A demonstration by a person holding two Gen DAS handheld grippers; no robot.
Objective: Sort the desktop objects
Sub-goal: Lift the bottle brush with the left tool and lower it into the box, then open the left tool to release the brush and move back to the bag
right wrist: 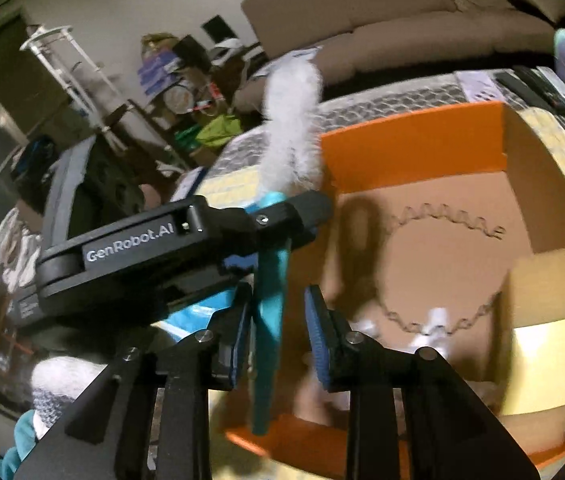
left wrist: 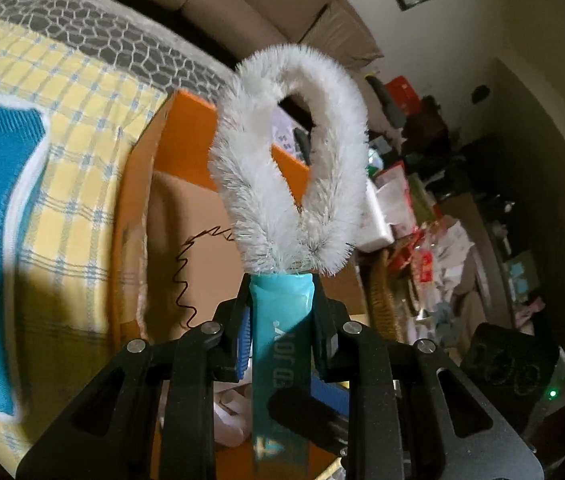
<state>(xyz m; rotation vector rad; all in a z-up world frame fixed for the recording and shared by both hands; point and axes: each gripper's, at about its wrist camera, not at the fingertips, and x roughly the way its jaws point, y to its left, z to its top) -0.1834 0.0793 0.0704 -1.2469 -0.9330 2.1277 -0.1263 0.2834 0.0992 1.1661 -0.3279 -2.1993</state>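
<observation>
- Left wrist view: the left claw [left wrist: 280, 320] is gripping the teal handle of a bottle brush [left wrist: 282, 176], its blue pads pressing on both sides of the handle just below the bristles.
- The brush's white bristle loop is standing up ahead of the fingertips, tilted slightly to the left.
- Behind the brush, an orange cardboard box [left wrist: 198, 120] is lying open on a yellow checked cloth [left wrist: 70, 128]; a thin coiled wire [left wrist: 182, 276] is resting on the box floor.
- Right wrist view: the right claw [right wrist: 282, 332] is standing narrowly open, and the teal handle is passing between its pads, nearer the left one; no pad is clearly pressing on it.
- The left claw is crossing in from the left, clamped on the same handle higher up.
- The brush is hanging over the box's near left corner.
- A brown sofa [right wrist: 382, 12] is sitting beyond the tabletop.
</observation>
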